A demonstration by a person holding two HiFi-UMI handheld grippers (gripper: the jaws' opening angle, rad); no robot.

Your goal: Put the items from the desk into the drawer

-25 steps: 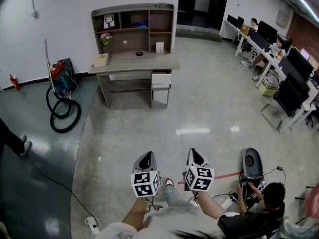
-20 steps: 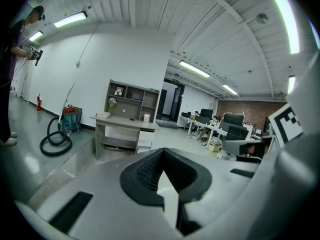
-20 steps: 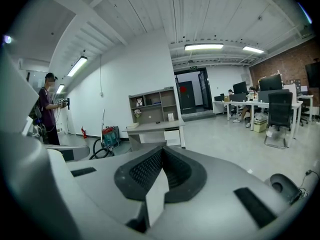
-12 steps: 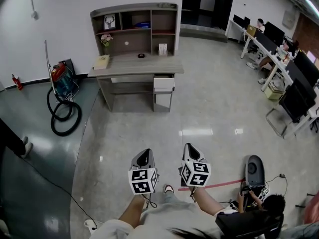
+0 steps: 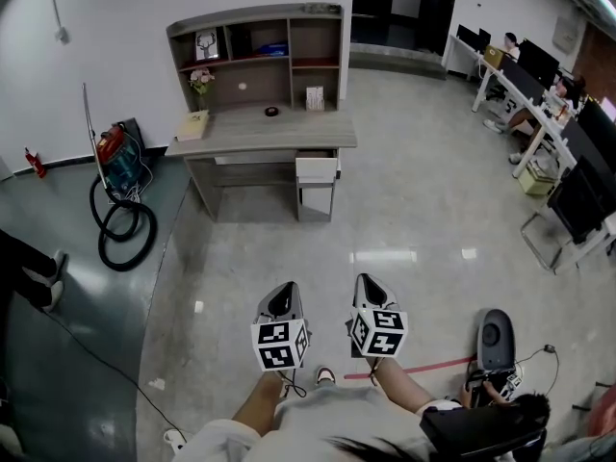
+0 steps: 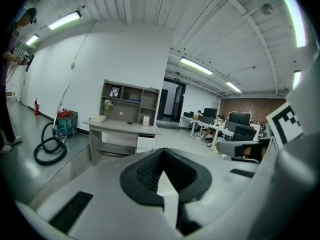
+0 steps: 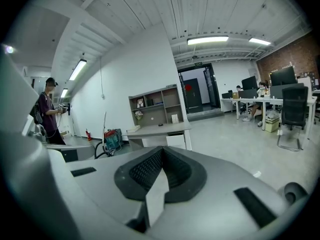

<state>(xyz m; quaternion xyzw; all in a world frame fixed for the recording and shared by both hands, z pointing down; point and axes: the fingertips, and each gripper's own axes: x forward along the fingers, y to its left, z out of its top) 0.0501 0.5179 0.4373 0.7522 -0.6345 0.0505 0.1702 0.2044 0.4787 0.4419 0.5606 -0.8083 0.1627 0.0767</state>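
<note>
A grey desk [image 5: 260, 133] with a shelf hutch stands against the far wall. Its white drawer [image 5: 316, 169] sits slightly open at the right. On the top lie a pale book [image 5: 194, 123], a small dark item [image 5: 271, 112] and a white item [image 5: 314, 97]; a flower vase [image 5: 200, 80] stands at the left. My left gripper [image 5: 282, 294] and right gripper [image 5: 371, 285] are held low in front of me, far from the desk, both shut and empty. The desk [image 6: 122, 126] shows over the left jaws, and the desk [image 7: 160, 130] also shows over the right jaws.
A red vacuum cleaner [image 5: 114, 154] with a coiled hose stands left of the desk. Office desks with monitors [image 5: 568, 152] line the right side. A person [image 5: 496, 422] crouches at the lower right beside a red floor line [image 5: 423, 366]. A cable runs across the floor at the left.
The view has moved a little toward the desk. Both grippers stay shut in front of me, now slightly closer together in the frame.
</note>
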